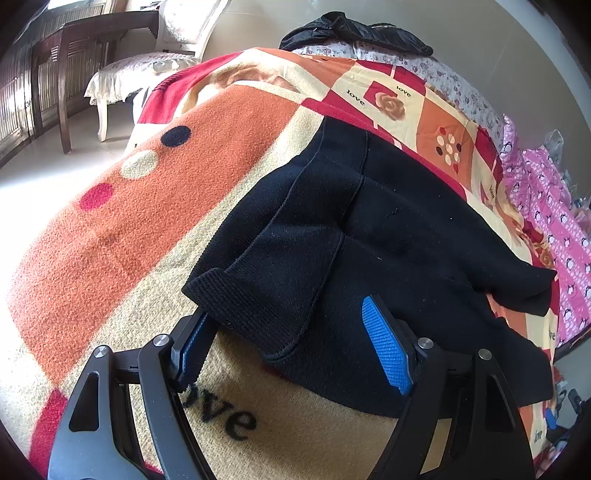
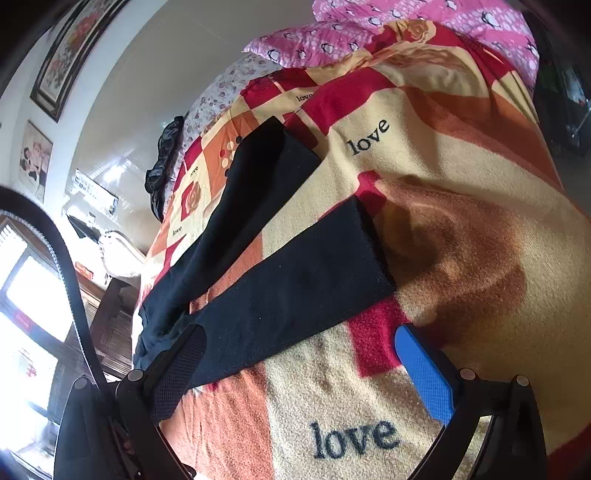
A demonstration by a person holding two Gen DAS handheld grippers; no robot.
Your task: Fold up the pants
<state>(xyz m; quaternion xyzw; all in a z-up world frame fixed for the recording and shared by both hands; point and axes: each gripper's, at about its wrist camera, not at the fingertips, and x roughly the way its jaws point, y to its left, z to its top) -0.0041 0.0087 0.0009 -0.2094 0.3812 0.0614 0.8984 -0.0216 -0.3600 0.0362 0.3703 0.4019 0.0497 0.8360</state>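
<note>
Black knit pants (image 1: 354, 236) lie spread on a patterned blanket (image 1: 110, 236) on a bed. In the left wrist view the waistband end is nearest, with its ribbed edge between the fingers of my left gripper (image 1: 291, 343), which is open around it; the jaws stand wide apart. In the right wrist view the two legs of the pants (image 2: 295, 280) run away up the bed, apart from each other. My right gripper (image 2: 299, 373) is open, its left finger over the near leg's edge and its right finger (image 2: 424, 376) over bare blanket.
A dark jacket (image 1: 354, 33) lies at the bed's far end. A pink penguin-print quilt (image 1: 554, 221) lies along the right side. A white chair (image 1: 147, 70) and a dark wooden desk (image 1: 74, 40) stand on the floor to the left of the bed.
</note>
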